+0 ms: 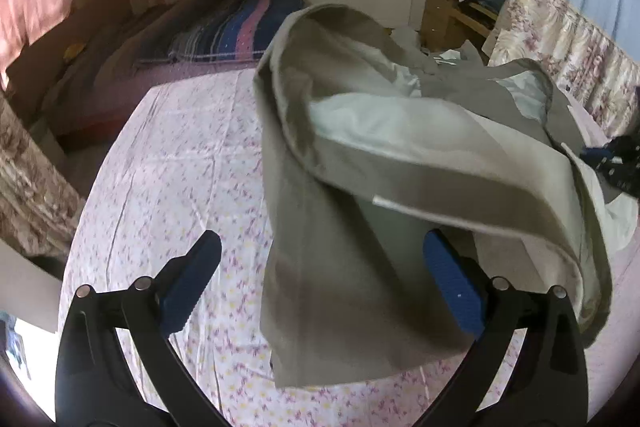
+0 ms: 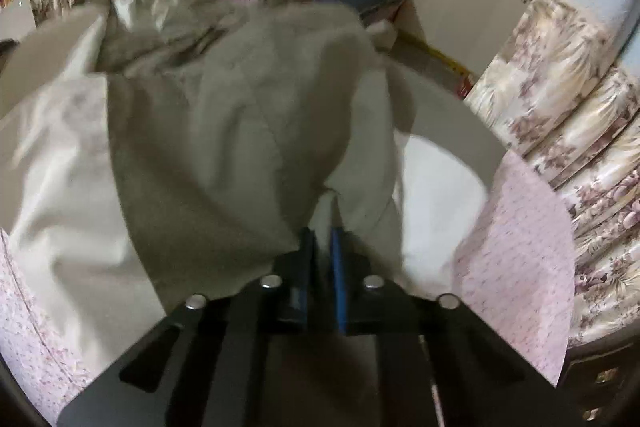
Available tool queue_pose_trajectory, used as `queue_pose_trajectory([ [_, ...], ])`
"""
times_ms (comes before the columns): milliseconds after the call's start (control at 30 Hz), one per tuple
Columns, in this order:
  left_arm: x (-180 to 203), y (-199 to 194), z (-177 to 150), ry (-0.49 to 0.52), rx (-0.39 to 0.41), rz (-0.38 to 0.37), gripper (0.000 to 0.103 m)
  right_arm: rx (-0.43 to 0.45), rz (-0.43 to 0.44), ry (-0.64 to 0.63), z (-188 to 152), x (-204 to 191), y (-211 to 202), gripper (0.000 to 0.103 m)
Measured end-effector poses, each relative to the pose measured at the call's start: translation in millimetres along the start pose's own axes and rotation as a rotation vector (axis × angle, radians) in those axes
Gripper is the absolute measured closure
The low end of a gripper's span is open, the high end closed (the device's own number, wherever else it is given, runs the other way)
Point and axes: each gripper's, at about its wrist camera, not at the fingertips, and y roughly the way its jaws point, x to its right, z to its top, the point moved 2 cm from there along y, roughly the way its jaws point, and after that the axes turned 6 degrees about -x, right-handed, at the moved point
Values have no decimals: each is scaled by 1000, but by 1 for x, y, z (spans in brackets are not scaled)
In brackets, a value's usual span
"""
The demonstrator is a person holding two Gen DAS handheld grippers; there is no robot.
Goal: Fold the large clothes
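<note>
Left wrist view: the left gripper (image 1: 322, 259) has its blue-padded jaws spread wide apart, gripping nothing. The khaki garment (image 1: 360, 163) hangs lifted above the pink floral bedsheet (image 1: 180, 187), its waistband curled open to expose a pale lining (image 1: 360, 123) and a small white label (image 1: 386, 203); one leg drapes down between the spread fingers. Only this view shows the striped blanket (image 1: 240, 27) at the far end of the bed, the wooden nightstand (image 1: 444, 11) piled with clothes, and part of the right gripper (image 1: 620, 167) at the right edge. Right wrist view: the right gripper (image 2: 323, 243) has its jaws together, clamped on a fold of the garment (image 2: 240, 147), which fills the frame. Only here does the floral curtain (image 2: 560, 131) appear beside the bed.
</note>
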Motion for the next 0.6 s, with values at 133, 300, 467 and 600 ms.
queue_pose_trajectory([
  [133, 12, 8, 15, 55, 22, 3, 4, 77, 27, 77, 6, 19, -27, 97],
  [300, 26, 23, 42, 123, 17, 14, 33, 128, 47, 119, 9, 34, -44, 98],
  [467, 10, 39, 72, 66, -29, -25, 81, 205, 94, 197, 19, 60, -62, 98],
  [600, -19, 37, 95, -48, -9, -110, 81, 235, 149, 414, 24, 110, -55, 99],
])
